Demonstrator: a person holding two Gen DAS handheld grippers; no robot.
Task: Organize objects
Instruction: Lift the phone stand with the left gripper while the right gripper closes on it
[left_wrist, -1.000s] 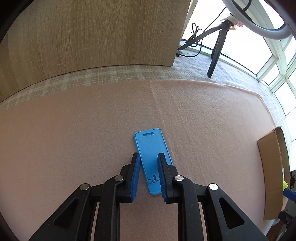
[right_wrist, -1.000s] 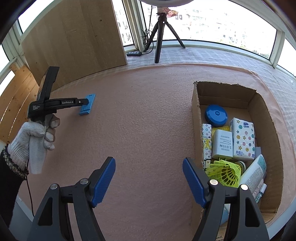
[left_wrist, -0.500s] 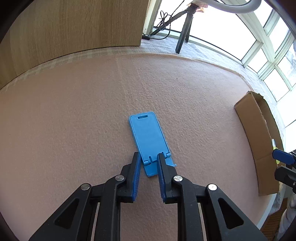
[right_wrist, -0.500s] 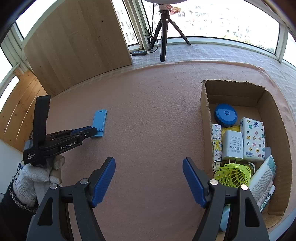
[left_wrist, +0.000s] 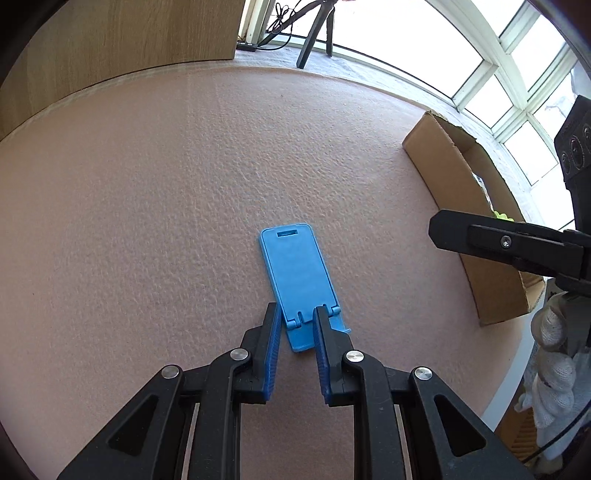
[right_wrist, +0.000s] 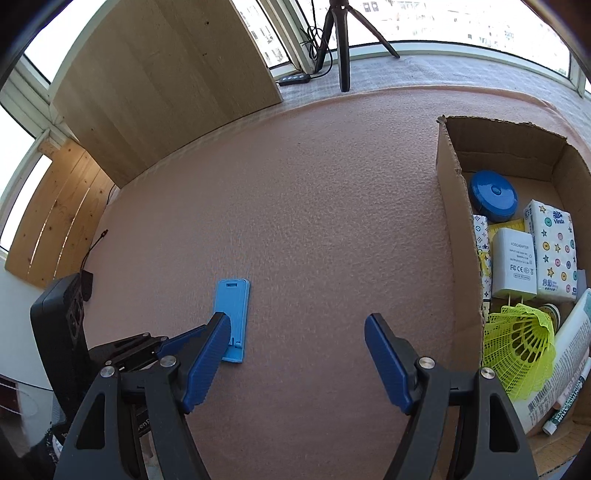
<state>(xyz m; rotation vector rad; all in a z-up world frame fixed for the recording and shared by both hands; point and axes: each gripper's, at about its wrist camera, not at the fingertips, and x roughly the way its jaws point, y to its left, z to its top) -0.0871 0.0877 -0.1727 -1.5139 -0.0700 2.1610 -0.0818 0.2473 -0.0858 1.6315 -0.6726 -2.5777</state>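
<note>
A flat blue phone stand (left_wrist: 295, 273) lies low over the pink mat, its hinged near end between the fingers of my left gripper (left_wrist: 297, 314), which is shut on it. The right wrist view shows the same stand (right_wrist: 232, 306) at lower left, with the left gripper's black body (right_wrist: 122, 350) behind it. My right gripper (right_wrist: 297, 321) hangs open over bare mat with nothing between its fingers; one finger (left_wrist: 480, 238) reaches in from the right in the left wrist view. The cardboard box (right_wrist: 454, 240) stands to the right of both grippers.
The box holds a blue round disc (right_wrist: 493, 194), a tissue pack (right_wrist: 554, 251), a white adapter (right_wrist: 513, 266), a yellow-green shuttlecock (right_wrist: 517, 347) and a tube (right_wrist: 569, 354). A wooden board (right_wrist: 166, 74) and a tripod (right_wrist: 341, 44) stand at the back. A gloved hand (left_wrist: 554, 354) shows at the right.
My left gripper has travelled to the right across the mat with the blue stand in it, nearer to the box and the right gripper. The right gripper has hardly moved.
</note>
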